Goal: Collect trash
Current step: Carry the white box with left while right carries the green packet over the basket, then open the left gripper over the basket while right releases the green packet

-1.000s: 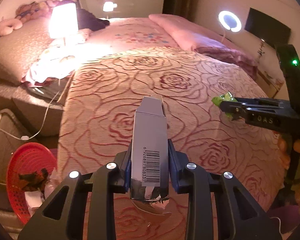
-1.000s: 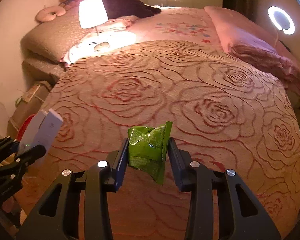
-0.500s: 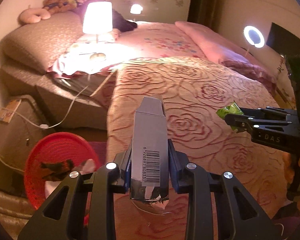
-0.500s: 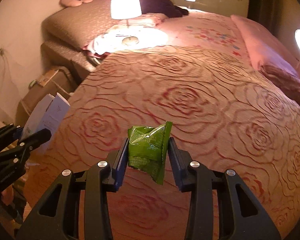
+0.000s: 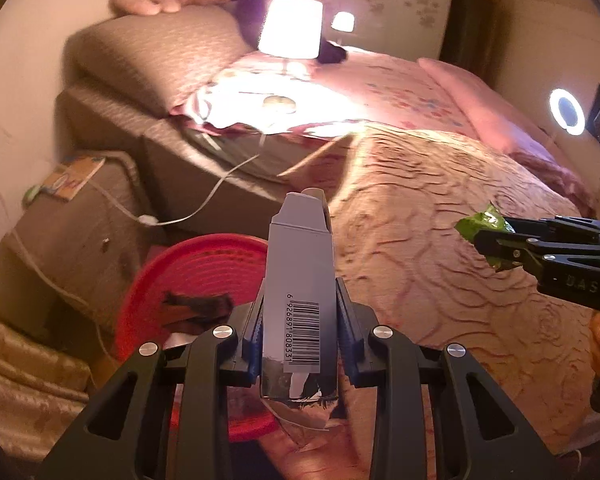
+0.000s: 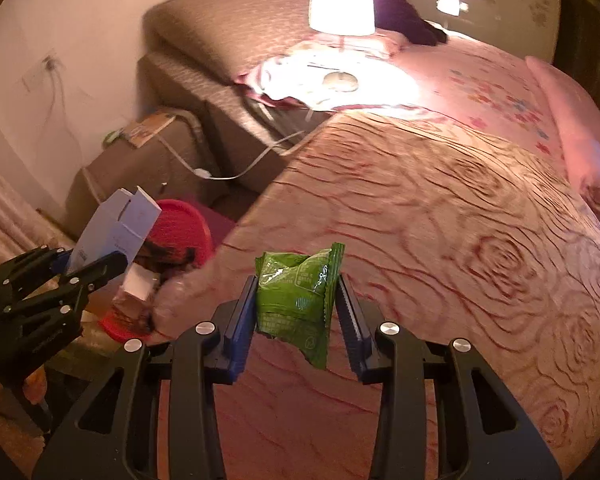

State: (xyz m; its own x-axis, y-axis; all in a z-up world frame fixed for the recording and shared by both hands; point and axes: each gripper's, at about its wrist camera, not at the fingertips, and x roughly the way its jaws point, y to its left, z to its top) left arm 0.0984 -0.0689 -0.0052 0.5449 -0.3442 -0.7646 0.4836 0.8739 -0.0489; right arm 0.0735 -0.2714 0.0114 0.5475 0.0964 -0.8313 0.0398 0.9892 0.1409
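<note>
My left gripper [image 5: 299, 334] is shut on a long grey carton [image 5: 302, 280] with a barcode, held upright above the red trash basket [image 5: 204, 276] beside the bed. The basket holds dark scraps and paper. From the right wrist view, the same carton [image 6: 116, 228] juts out of the left gripper [image 6: 88, 268] at the left, over the basket [image 6: 180, 232]. My right gripper [image 6: 296, 312] is shut on a crumpled green snack wrapper [image 6: 296, 296], hanging over the bed's edge. The left wrist view shows the wrapper [image 5: 482, 226] at the right gripper's [image 5: 496, 246] tip.
A bed with a rose-patterned cover [image 5: 440, 248] fills the right. A lit lamp [image 5: 291, 26] stands on a cloth near the headboard. A brown box [image 5: 80, 216] with a booklet and a white cable [image 5: 196, 208] sits left of the basket. A ring light [image 5: 567, 111] glows far right.
Both grippers have swung left from over the bed toward its edge, each still holding its item. The red basket has come from the left corner to under the carton.
</note>
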